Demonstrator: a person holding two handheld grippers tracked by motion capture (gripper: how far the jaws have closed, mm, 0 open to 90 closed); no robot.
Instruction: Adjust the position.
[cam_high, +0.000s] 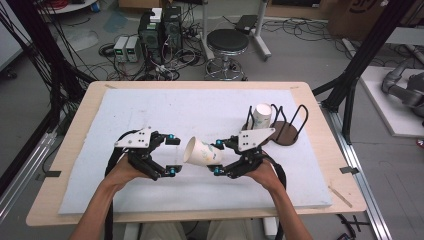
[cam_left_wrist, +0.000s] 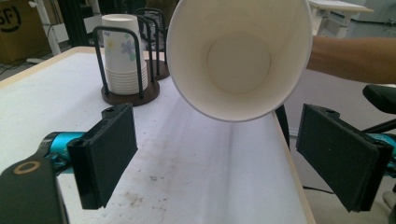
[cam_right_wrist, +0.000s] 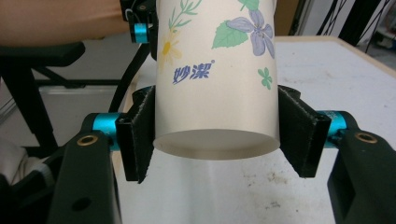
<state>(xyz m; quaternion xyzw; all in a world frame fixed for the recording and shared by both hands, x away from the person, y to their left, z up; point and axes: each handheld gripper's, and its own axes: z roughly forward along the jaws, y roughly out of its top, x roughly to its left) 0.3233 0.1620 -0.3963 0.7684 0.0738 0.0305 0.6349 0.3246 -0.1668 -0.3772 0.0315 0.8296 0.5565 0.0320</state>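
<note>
Two handheld grippers are facing each other above a white table mat (cam_high: 150, 107): the right gripper (cam_right_wrist: 215, 140) is pinching a flowered paper cup (cam_right_wrist: 217, 74) near its base, between both pads, tipping it sideways. Its open mouth is pointing at the left gripper (cam_left_wrist: 217, 158), whose jaws are spread wide just below the rim, seemingly readying a handover. Behind the cup, more cups (cam_left_wrist: 122, 60) are sitting stacked in a wire rack (cam_left_wrist: 119, 95).

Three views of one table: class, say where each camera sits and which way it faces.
High view: above the person's side, looking forward and down on the table; forearms, left gripper, right gripper.
Left gripper view: between open jaws, into the paper cup mouth; a forearm beyond.
Right gripper view: along jaws clamping the cup's base.
Shared: cup, cup rack.
</note>
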